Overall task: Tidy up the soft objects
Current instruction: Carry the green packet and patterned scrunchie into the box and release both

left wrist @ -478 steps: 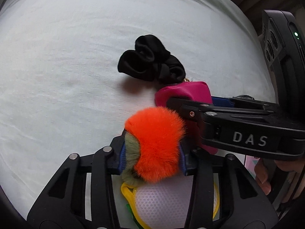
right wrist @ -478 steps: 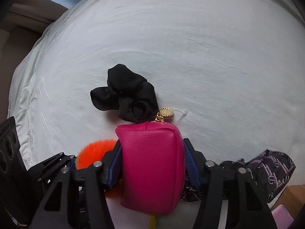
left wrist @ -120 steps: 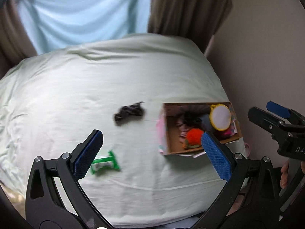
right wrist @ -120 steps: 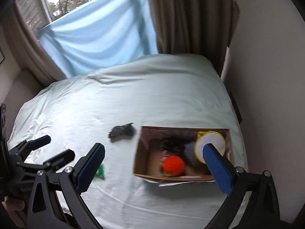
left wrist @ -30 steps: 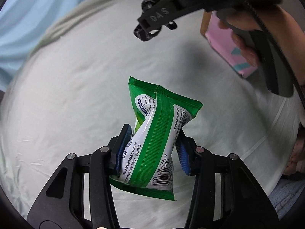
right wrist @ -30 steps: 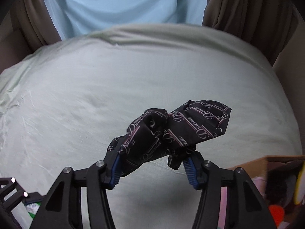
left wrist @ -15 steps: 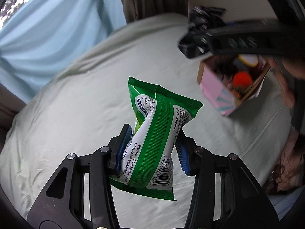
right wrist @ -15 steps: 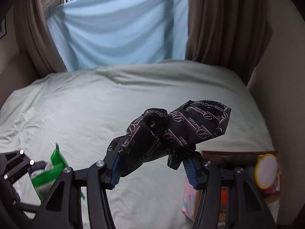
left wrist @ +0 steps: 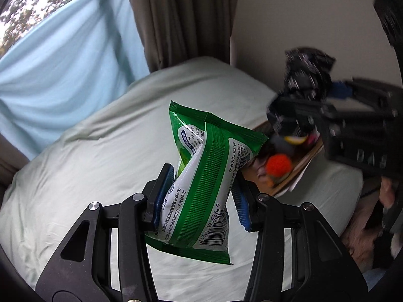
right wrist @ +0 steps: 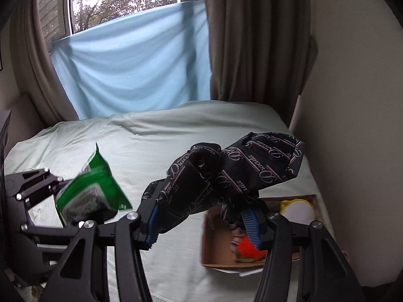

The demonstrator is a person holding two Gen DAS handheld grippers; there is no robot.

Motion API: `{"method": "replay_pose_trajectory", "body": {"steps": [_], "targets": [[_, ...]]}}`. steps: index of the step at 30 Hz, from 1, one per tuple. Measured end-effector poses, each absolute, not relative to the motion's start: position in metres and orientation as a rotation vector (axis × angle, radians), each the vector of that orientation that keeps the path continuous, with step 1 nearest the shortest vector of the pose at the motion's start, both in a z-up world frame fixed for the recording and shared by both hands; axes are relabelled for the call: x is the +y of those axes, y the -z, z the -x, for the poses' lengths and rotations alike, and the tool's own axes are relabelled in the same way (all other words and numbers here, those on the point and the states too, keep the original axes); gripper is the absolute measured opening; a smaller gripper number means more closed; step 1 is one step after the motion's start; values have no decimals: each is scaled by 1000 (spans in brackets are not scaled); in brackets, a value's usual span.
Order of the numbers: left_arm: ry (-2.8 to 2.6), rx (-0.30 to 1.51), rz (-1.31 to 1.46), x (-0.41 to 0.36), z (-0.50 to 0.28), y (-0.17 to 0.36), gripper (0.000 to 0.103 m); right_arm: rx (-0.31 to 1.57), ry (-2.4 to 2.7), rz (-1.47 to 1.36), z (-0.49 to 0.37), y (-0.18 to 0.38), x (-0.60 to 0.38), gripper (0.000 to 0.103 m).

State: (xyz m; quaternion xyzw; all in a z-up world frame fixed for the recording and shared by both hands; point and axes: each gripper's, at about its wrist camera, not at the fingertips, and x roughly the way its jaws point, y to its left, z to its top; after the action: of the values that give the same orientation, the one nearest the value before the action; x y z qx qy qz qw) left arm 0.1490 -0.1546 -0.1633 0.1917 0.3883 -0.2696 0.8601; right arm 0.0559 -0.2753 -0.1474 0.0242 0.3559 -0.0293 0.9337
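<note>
Two grippers: both loaded, above bed (right wrist: 151, 136)
Left gripper (left wrist: 201, 196): clamped on green packet (left wrist: 201, 183)
Right gripper (right wrist: 204, 219): clamped on black printed cloth (right wrist: 226, 173)
Box (right wrist: 216, 246): holds orange pompom (right wrist: 248, 249)

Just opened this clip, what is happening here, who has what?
A person holds a gripper in each hand above a bed. The left gripper has its jaws shut on a green wipes packet, lifted clear of the sheet. The right gripper has its jaws shut on a black printed cloth, also in the air. A cardboard box sits at the bed's right edge and already contains an orange pompom and a round yellow-rimmed item. Neither held item is in the box yet.
</note>
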Motion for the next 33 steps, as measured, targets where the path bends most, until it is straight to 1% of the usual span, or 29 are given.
{"method": "replay_pose_trajectory", "body": {"steps": [4,8,15,23,29,33], "targets": [[535,827,-346,-199,-152,161,42,746,48,-33,-52,147,-313,51],[513,863,-310,-240,-159,175,42,778,31,-23,-53,153,-355,51],[450,986,-210,-296,-185,222,42,866,-18,24,-74,193,-419,51],[368,1138,-175,-318,-207,292,42,978,-116,88,-101,250,-449,51],[320,1239,-162,-323,-220,345,42,1054,-200,96,-116,298,-453,51],[311,1296,-166,-329,-223,371,42,1095,-248,107,-116,325,-447,51]]}}
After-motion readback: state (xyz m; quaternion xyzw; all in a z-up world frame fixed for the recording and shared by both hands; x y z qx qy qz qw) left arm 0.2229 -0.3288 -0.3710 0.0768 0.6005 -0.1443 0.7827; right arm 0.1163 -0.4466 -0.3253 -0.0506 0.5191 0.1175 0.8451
